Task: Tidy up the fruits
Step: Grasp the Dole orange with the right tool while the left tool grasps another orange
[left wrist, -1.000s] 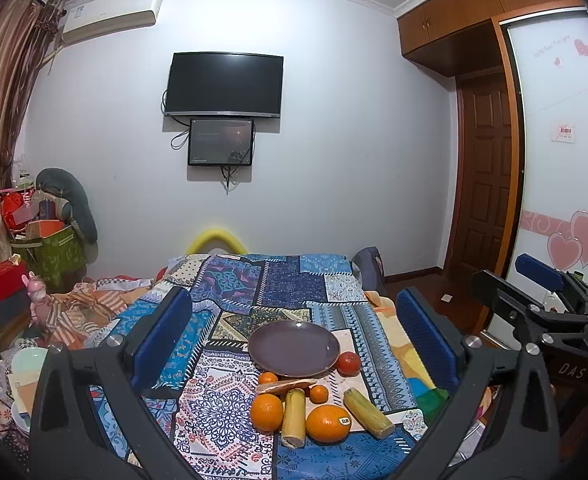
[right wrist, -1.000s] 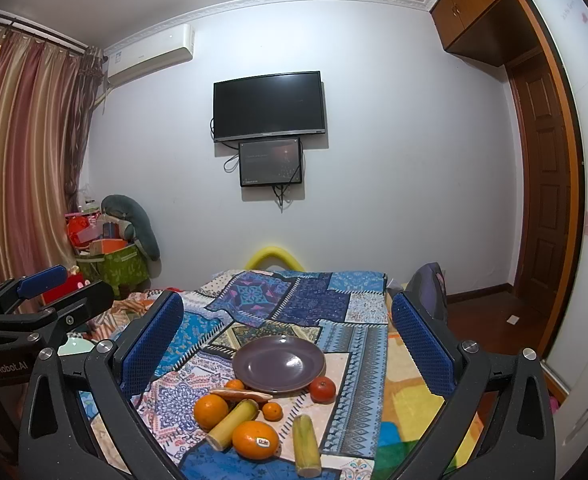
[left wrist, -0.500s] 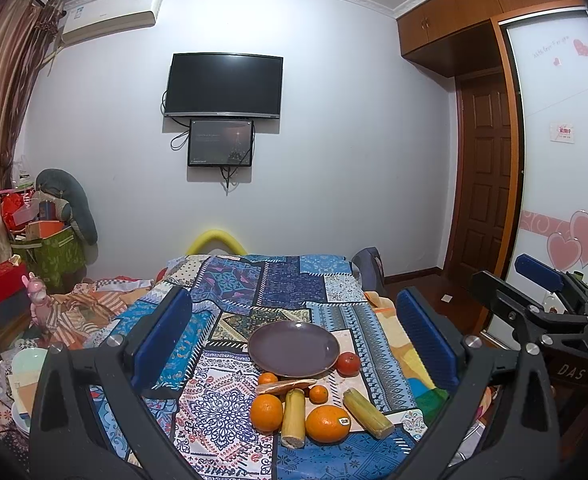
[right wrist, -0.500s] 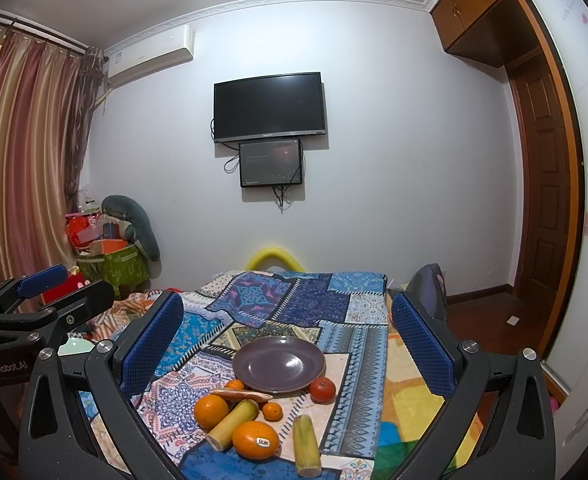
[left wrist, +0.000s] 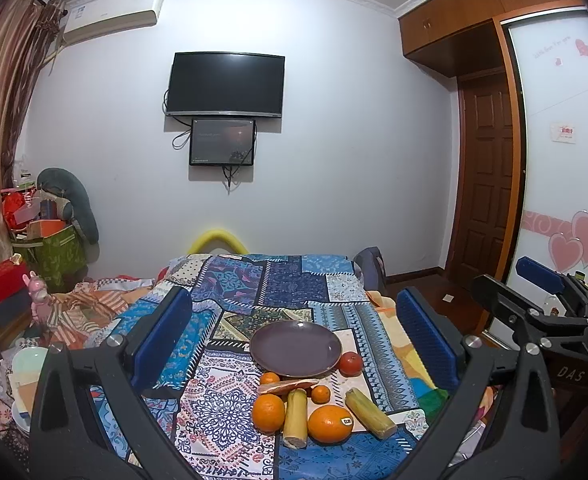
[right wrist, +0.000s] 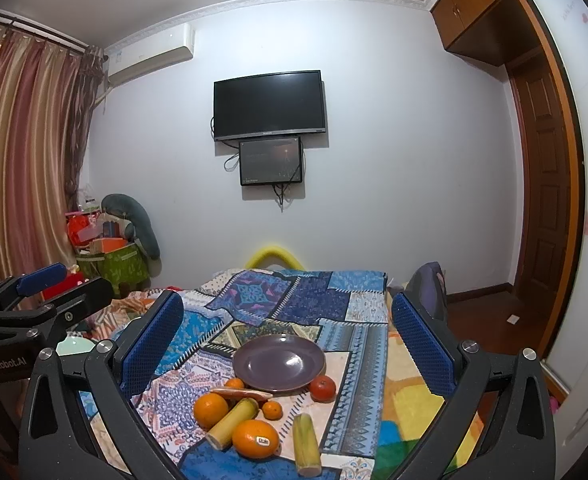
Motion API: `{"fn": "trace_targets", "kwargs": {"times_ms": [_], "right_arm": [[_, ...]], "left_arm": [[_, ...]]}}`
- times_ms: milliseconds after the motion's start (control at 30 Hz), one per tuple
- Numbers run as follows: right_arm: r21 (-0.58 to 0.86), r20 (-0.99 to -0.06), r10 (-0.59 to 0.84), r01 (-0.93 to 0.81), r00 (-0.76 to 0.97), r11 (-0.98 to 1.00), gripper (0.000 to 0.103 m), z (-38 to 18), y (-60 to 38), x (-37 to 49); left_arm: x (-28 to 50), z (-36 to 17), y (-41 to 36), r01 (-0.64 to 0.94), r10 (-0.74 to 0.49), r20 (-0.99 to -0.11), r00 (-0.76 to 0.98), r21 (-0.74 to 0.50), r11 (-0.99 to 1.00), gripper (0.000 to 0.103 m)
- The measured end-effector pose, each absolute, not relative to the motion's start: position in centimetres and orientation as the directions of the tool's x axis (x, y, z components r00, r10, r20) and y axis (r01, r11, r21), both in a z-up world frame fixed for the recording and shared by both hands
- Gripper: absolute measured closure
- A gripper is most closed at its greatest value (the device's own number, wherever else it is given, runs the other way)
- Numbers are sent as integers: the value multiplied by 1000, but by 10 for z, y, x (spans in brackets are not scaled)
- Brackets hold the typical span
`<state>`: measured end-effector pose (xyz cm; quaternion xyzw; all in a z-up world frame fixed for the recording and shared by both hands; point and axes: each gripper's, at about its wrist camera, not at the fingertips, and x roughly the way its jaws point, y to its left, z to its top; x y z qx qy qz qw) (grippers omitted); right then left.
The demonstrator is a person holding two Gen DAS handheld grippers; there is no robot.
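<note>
An empty purple plate (left wrist: 296, 348) (right wrist: 279, 363) lies on a table with a patchwork cloth (left wrist: 286, 284). In front of it sit two big oranges (left wrist: 269, 412) (right wrist: 255, 438), two small tangerines (left wrist: 320, 394), a red tomato (left wrist: 350, 363) (right wrist: 322, 388), a reddish sweet potato (left wrist: 288, 387) and two yellow-green cane pieces (left wrist: 296, 417) (right wrist: 306, 443). My left gripper (left wrist: 294, 340) is open above the near end of the table, nothing between its fingers. My right gripper (right wrist: 288, 346) is open too, and empty. Each gripper shows at the edge of the other's view.
A television (left wrist: 225, 84) hangs on the far wall. Boxes and a green bin (left wrist: 52, 250) crowd the left side, with striped fabric (left wrist: 82, 312) below. A dark chair (right wrist: 430, 288) stands at the table's far right corner. A wooden door (left wrist: 484, 196) is to the right.
</note>
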<state>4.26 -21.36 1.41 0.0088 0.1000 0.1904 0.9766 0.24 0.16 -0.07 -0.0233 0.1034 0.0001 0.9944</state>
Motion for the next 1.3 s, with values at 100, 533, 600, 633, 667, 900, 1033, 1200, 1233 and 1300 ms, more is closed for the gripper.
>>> {"fn": "trace_targets", "kwargs": {"times_ms": [100, 533, 600, 633, 667, 900, 1033, 1200, 1233, 1300], "right_arm": [[56, -205, 374, -371, 904, 927, 0, 11, -213, 46], [64, -343, 348, -348, 872, 935, 13, -30, -220, 80], [57, -372, 343, -348, 863, 936, 19, -37, -221, 82], [56, -385, 342, -348, 857, 936, 23, -40, -221, 85], [57, -404, 343, -351, 848, 935, 24, -45, -221, 89], [89, -509, 371, -381, 777, 920, 29, -71, -217, 106], [99, -570, 373, -390, 732, 916, 29, -87, -209, 117], [108, -626, 392, -423, 675, 900, 29, -107, -194, 128], [113, -636, 398, -431, 661, 895, 29, -111, -191, 130], [137, -661, 416, -445, 624, 885, 29, -120, -186, 136]], "left_arm": [[6, -4, 3, 0, -11, -213, 977, -50, 999, 0], [48, -37, 24, -18, 7, -357, 934, -27, 999, 19], [57, -45, 26, -17, 11, -389, 921, -12, 1000, 24], [62, -50, 28, -15, 10, -410, 912, -9, 1000, 27], [67, -56, 30, -15, 9, -431, 902, -9, 1000, 29], [95, -93, 40, 1, -4, -550, 835, -6, 1000, 46], [105, -109, 48, 7, -25, -600, 800, -32, 999, 46], [116, -127, 53, 10, -37, -649, 760, -44, 999, 46], [117, -129, 53, 12, -40, -656, 754, -47, 999, 46], [120, -135, 54, 21, -49, -670, 740, -49, 999, 46]]}}
